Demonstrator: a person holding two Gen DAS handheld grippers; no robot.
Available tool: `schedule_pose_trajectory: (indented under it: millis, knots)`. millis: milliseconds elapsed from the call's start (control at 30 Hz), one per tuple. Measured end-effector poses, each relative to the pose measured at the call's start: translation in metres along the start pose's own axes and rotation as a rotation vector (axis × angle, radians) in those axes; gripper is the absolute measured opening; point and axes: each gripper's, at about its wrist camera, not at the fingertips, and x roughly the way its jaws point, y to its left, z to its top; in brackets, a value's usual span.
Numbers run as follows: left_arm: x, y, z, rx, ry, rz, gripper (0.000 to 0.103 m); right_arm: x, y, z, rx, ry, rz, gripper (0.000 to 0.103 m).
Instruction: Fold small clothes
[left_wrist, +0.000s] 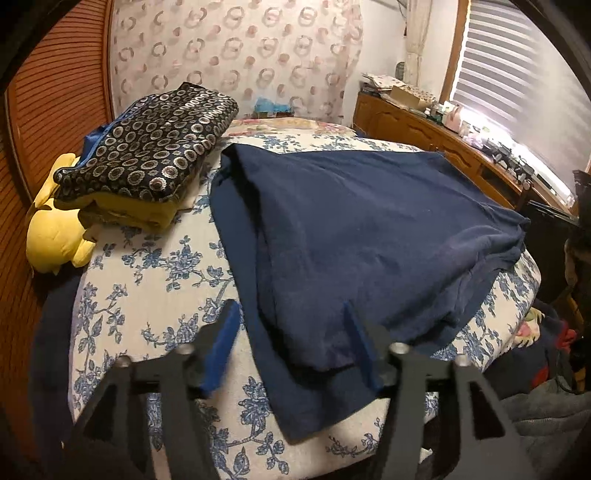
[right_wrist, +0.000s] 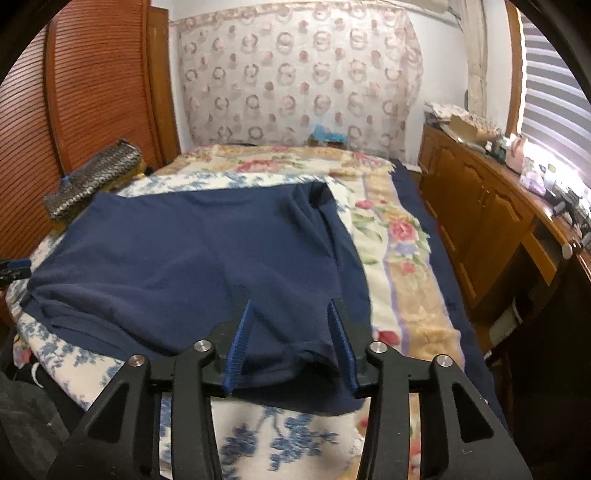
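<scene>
A navy blue garment (left_wrist: 369, 229) lies spread on a white cloth with blue flowers (left_wrist: 147, 295) on the bed; it also shows in the right wrist view (right_wrist: 192, 251). My left gripper (left_wrist: 290, 308) is open, its jaws wide apart over the garment's near left corner. My right gripper (right_wrist: 290, 306) is open, its jaws standing either side of the garment's near right hem, which bunches between them. The left gripper's tip shows at the far left of the right wrist view (right_wrist: 14, 269).
A stack of folded clothes, dark patterned on top (left_wrist: 147, 144) and yellow beneath, sits at the bed's left with a yellow plush toy (left_wrist: 55, 229). A wooden dresser (right_wrist: 480, 206) with clutter runs along the right. A rose-patterned blanket (right_wrist: 399, 236) covers the bed's right side.
</scene>
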Motion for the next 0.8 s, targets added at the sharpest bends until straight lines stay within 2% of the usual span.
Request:
schedule_pose_trajectory:
  millis: [133,400,800]
  knots:
    - [0.009,0.002,0.0,-0.01,0.022,0.012,0.061,0.004,0.025,-0.001,-0.034,-0.008,0.055,0.051]
    - [0.024,0.003,-0.006,-0.021,0.063,0.04,0.061,0.032,0.084,-0.004,-0.093,0.025,0.161,0.054]
    - [0.026,-0.002,-0.013,-0.014,0.051,0.059,0.061,0.059,0.14,-0.007,-0.181,0.057,0.218,0.055]
